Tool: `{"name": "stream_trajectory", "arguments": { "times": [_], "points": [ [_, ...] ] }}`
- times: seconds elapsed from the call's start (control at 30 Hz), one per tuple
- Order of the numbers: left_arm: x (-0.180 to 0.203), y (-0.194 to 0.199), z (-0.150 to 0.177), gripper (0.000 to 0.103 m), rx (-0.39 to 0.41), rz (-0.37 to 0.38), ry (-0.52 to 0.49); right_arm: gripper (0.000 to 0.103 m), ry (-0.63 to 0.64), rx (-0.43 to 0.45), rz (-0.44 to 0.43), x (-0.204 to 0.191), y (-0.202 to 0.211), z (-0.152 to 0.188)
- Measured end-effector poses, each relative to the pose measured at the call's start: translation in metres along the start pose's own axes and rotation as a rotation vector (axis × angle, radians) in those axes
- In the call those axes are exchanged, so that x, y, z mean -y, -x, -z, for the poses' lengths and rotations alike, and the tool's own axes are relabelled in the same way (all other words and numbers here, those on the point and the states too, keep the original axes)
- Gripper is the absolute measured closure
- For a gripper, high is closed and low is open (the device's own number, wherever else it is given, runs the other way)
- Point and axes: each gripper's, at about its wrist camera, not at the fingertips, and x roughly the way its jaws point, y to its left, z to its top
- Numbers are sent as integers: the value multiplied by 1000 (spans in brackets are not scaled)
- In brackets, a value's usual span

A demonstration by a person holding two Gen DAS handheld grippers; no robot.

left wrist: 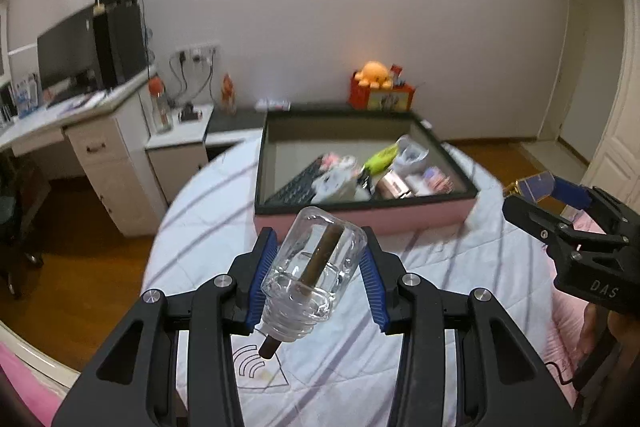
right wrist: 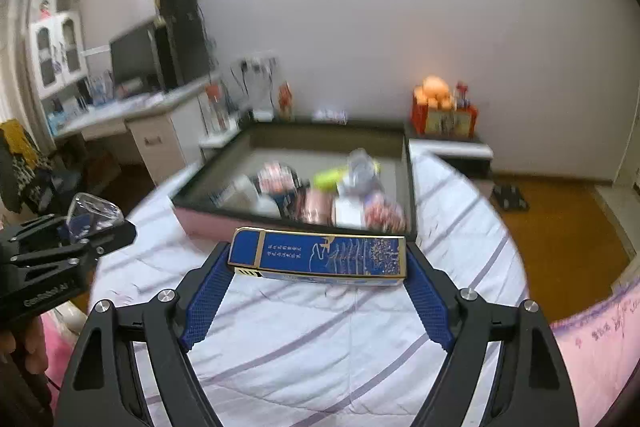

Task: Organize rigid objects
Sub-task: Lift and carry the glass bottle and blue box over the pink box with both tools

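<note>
While "DAS" is legible on the right gripper (left wrist: 560,195) body, the box print is unreadable. Right gripper clamps a flat blue, gold-edged box (right wrist: 318,257) by its ends. Left gripper (left wrist: 318,267) pinches a clear glass jar (left wrist: 314,269) containing a brown stick, tilted. Both hover above the striped quilt (right wrist: 320,347), near the pink-sided tray (left wrist: 372,217) of blurred clutter.

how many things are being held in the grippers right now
2. A clear glass jar with a brown stick inside sits in the left gripper; a blue box is clamped endwise in the right gripper. Both are above the bed, short of the tray.
</note>
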Motion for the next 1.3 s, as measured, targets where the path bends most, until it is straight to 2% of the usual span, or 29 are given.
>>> {"name": "stream_trajectory", "arguments": {
  "times": [0.27,0.37,0.47,0.57,0.9,1.03,1.3],
  "points": [
    [15,59,-20,61,132,-22,-6,19,33,134,-20,-6,51,-21],
    [13,80,-28,61,208,-57,34,19,46,193,-22,-8,71,-27],
    [9,92,-34,61,264,-101,74,19,35,271,-38,-7,88,-28],
    [9,96,-37,61,278,-115,76,19,30,292,-49,-5,92,-30],
    [21,88,-48,61,328,-169,40,19,53,349,-40,0,82,-40],
    [27,75,-56,61,318,-175,23,19,47,370,-39,3,74,-49],
    [30,28,-84,61,272,-179,-14,19,49,334,-43,16,32,-67]
  ]
}}
